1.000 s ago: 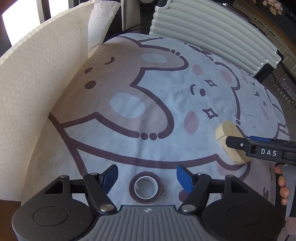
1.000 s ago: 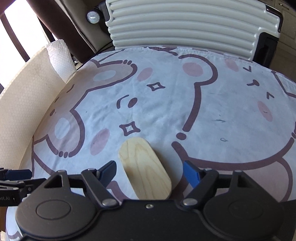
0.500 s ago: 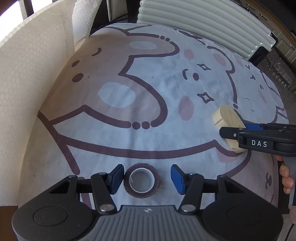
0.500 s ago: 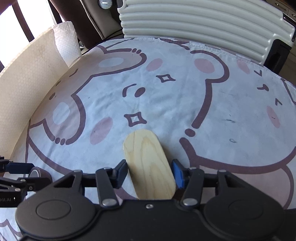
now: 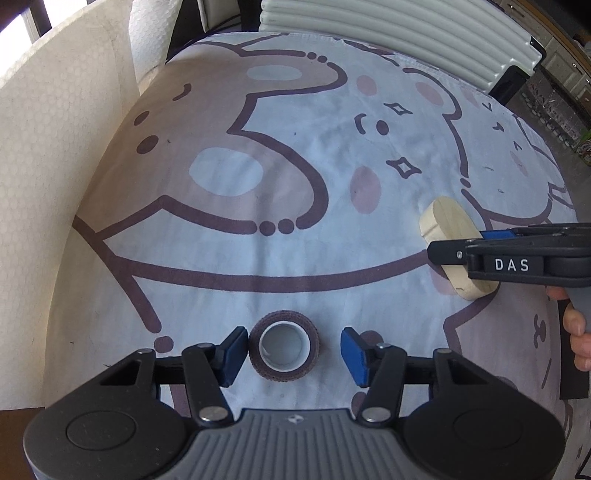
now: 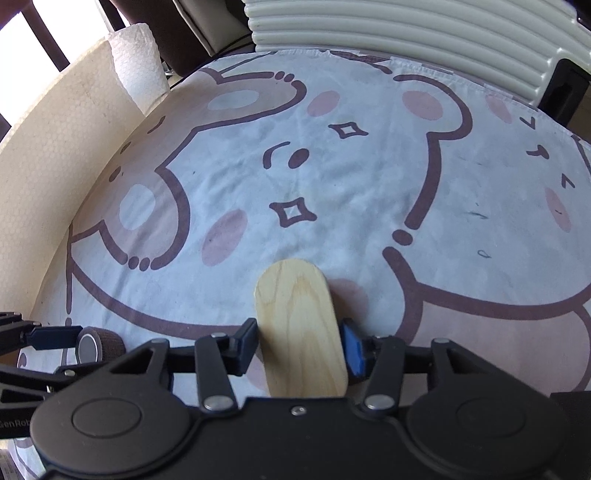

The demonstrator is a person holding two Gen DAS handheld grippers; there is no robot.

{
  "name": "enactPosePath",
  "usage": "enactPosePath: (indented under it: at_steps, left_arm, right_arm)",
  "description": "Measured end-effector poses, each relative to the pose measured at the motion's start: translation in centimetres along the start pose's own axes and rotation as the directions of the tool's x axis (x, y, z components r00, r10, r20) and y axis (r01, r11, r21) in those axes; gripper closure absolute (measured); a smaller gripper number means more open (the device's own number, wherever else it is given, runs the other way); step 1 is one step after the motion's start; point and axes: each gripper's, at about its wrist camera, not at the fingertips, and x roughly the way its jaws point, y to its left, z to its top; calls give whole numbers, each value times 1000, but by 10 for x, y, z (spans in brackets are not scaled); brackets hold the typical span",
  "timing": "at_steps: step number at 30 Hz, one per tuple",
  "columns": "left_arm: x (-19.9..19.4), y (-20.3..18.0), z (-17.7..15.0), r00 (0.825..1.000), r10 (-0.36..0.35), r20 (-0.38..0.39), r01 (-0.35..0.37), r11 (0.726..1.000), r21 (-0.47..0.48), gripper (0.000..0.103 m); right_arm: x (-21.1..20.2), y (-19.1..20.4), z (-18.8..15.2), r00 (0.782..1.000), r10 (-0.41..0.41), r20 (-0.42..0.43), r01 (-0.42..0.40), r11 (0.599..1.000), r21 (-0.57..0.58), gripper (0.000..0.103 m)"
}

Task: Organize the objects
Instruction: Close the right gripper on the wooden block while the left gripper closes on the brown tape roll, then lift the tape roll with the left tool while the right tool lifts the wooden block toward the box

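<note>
A brown roll of tape (image 5: 283, 350) with a white core lies flat on the cartoon-bear cloth (image 5: 280, 177). My left gripper (image 5: 291, 350) is open around it; the left pad touches or nearly touches the roll, the right pad stands clear. The roll also shows in the right wrist view (image 6: 96, 343). A pale oval wooden block (image 6: 301, 332) lies on the cloth, and my right gripper (image 6: 301, 345) is shut on its sides. The block (image 5: 448, 236) and right gripper (image 5: 458, 254) show at the right of the left wrist view.
A tall cream honeycomb-textured wall (image 5: 55, 155) curves along the cloth's left side. A ribbed cream suitcase (image 6: 406, 33) stands at the far edge. A bubble-wrap roll (image 6: 138, 62) stands at the far left corner.
Both grippers moved forward over their objects. The right jaws closed onto the wooden block. The left jaws narrowed around the tape roll.
</note>
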Motion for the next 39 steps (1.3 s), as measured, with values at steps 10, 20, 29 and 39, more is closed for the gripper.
enactPosePath:
  at_steps: [10,20,29,39]
  left_arm:
    - [8,-5,1,998,56,-16,-55,997,50,58]
    - [2,-8,1,997,80,0,-80,995,65,60]
    - [-17,-18,0,996,73,45,-76,995,64,60]
    - [-46,-32,-7,993,70,97,-77,995,71,60]
  right_arm:
    - [-4,0,-6,1000,-5,-3,5,999,-36,56]
    - [-10,-4,-11,1000,-2,-11,2,1000,-16,57]
    - [-32,-9,-18,1000,-9,16,9,1000,8,57]
    - [-69,-14,-29,998,-22,63,20,999,35,57]
